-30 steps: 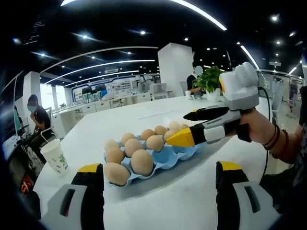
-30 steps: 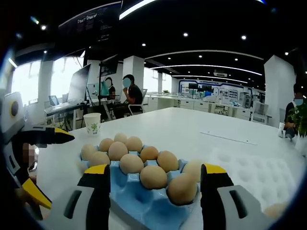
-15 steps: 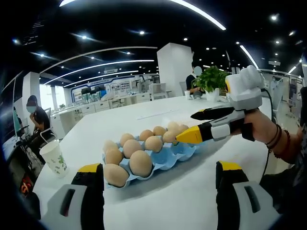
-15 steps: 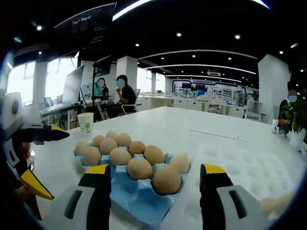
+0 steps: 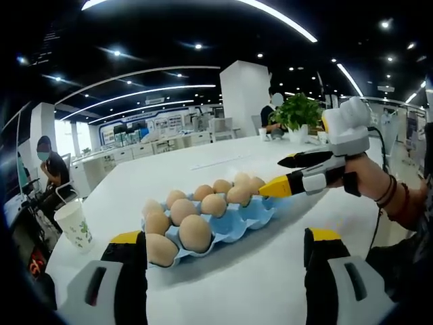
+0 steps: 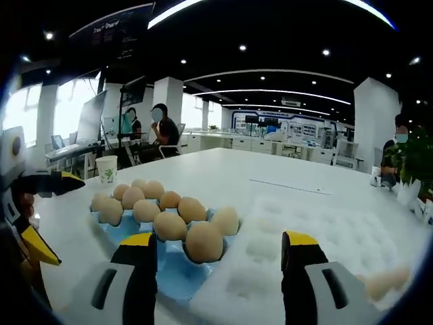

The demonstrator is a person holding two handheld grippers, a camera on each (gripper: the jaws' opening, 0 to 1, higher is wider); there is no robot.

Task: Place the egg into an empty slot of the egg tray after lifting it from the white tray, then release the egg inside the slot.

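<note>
Since the earlier frame the right gripper [image 6: 215, 267], jaws wide apart and empty, has been drawn back from the egg tray [image 6: 172, 271] toward the white tray [image 6: 325, 237], where an egg [image 6: 384, 281] lies to its right, nearer it than the open, empty left gripper [image 5: 223, 271].

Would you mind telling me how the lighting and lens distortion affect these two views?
Left gripper view: ceiling strip lights bend into arcs, the white table is bright, and the blue egg tray casts a soft shadow. Right gripper view: the window at left is washed out, the white tray shows little contrast, and an egg at its right edge looks blurred.
</note>
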